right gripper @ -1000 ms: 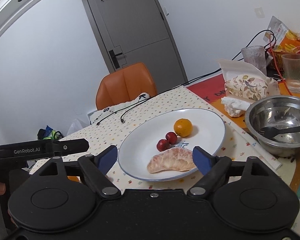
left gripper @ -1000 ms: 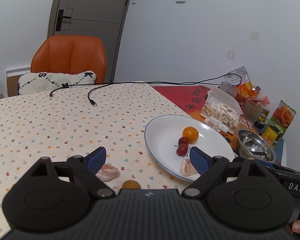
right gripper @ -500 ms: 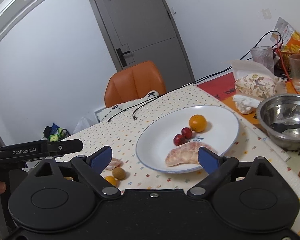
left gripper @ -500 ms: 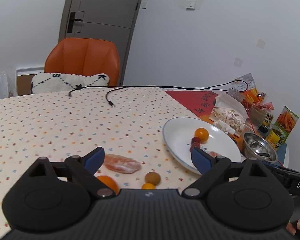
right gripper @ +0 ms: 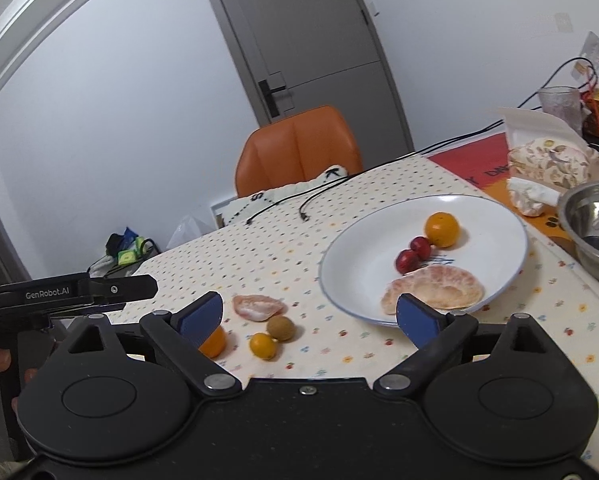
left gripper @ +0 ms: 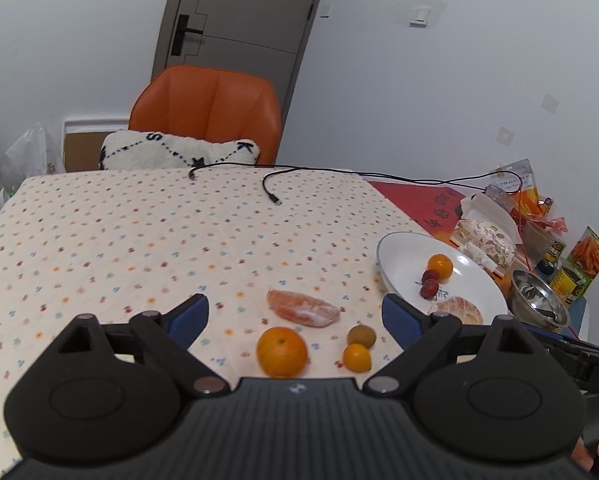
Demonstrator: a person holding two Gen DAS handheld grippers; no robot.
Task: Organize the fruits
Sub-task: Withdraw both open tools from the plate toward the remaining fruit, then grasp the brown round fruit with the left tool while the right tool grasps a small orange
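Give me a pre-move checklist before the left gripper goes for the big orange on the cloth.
1. Left gripper open and empty: ok.
2. Big orange between the open jaws' line, unobstructed: ok.
3. Pomelo segment lies close behind it; risk of a nudge: not ok.
4. Plate has bare room for more fruit: ok.
5. Right gripper open, holding nothing: ok.
6. Height above the cloth: cannot tell.

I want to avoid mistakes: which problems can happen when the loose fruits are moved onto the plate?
The orange and the two small round fruits could roll off when pinched. The soft peeled segment may get crushed. On the plate, fruit already sits near the rim, so new pieces might knock it.
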